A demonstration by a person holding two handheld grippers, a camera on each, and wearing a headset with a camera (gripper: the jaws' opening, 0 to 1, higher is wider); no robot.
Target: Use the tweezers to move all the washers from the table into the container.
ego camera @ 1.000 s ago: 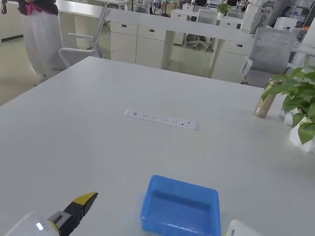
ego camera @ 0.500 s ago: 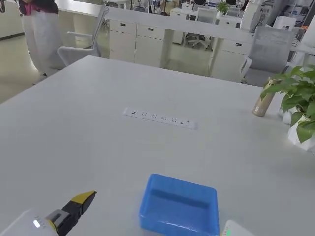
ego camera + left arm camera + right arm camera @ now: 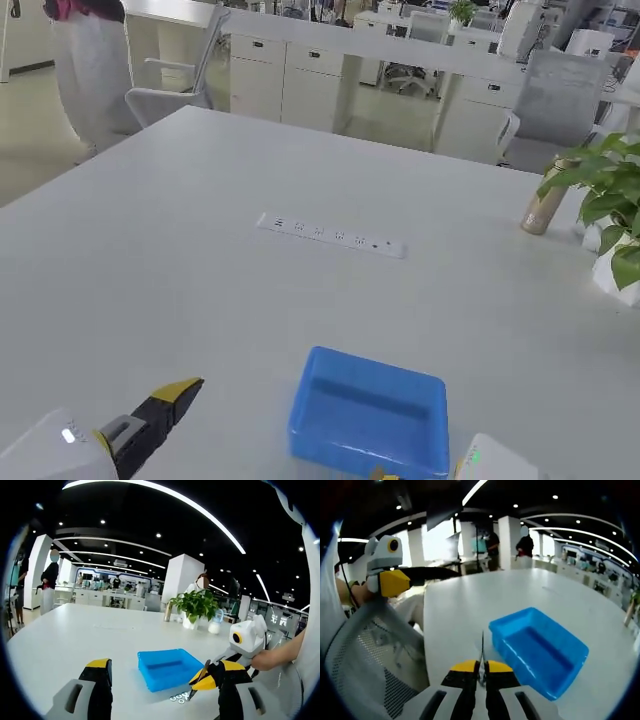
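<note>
The blue container [image 3: 368, 410] sits near the table's front edge, and nothing shows inside it [image 3: 540, 650]. Several small metal washers [image 3: 179, 697] lie on the table just in front of the container [image 3: 167, 667]. My right gripper [image 3: 482, 667] is shut on thin tweezers [image 3: 482, 647] that point forward beside the container. In the left gripper view the tweezers [image 3: 200, 679] slant down with their tip just above the washers. My left gripper [image 3: 163, 665] is open with nothing between its fingers. It sits left of the container [image 3: 175, 392].
A white power strip [image 3: 330, 236] lies mid-table. A gold bottle [image 3: 543, 210] and a potted plant [image 3: 610, 200] stand at the right edge. Office chairs and desks stand beyond the table, and a person [image 3: 85, 60] stands at the far left.
The head camera has tilted a little. The right gripper's body shows slightly more at the bottom edge. The container and left gripper stay where they were.
</note>
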